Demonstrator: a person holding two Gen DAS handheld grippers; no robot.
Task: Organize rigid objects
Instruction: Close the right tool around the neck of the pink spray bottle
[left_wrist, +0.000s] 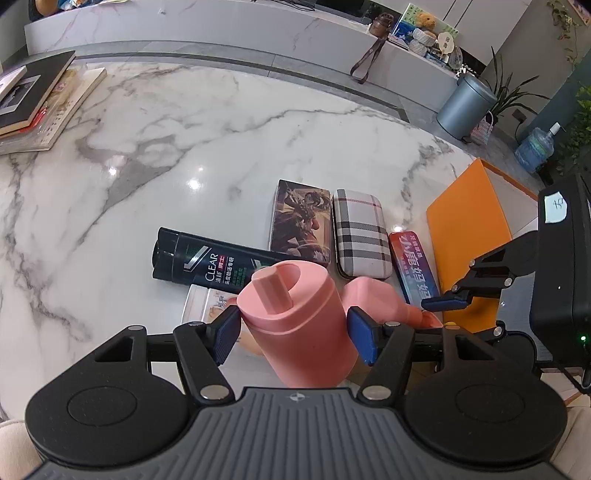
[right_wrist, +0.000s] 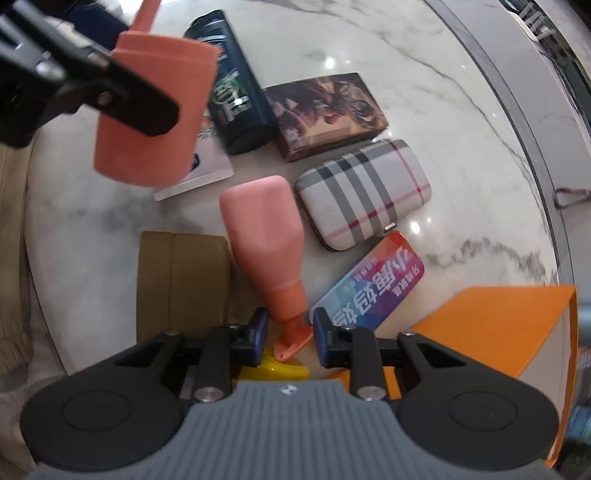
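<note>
- Pink cup (left_wrist: 299, 325), lifted off the marble tabletop (left_wrist: 147, 155), clamped between the pads of the left hand-held gripper (left_wrist: 295, 336).
- Lay flat beyond: shampoo bottle (left_wrist: 207, 264), plaid case (left_wrist: 360, 232).
- Right hand-held gripper (right_wrist: 290, 332), spread apart around the neck of a pink bottle (right_wrist: 264, 229) lying on the tabletop.

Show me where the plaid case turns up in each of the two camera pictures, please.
Left wrist view: the plaid case lies right of centre, between the picture box and the red-blue card.
Right wrist view: the plaid case lies right of centre, below the picture box.
Shared landmark: the dark shampoo bottle.
</note>
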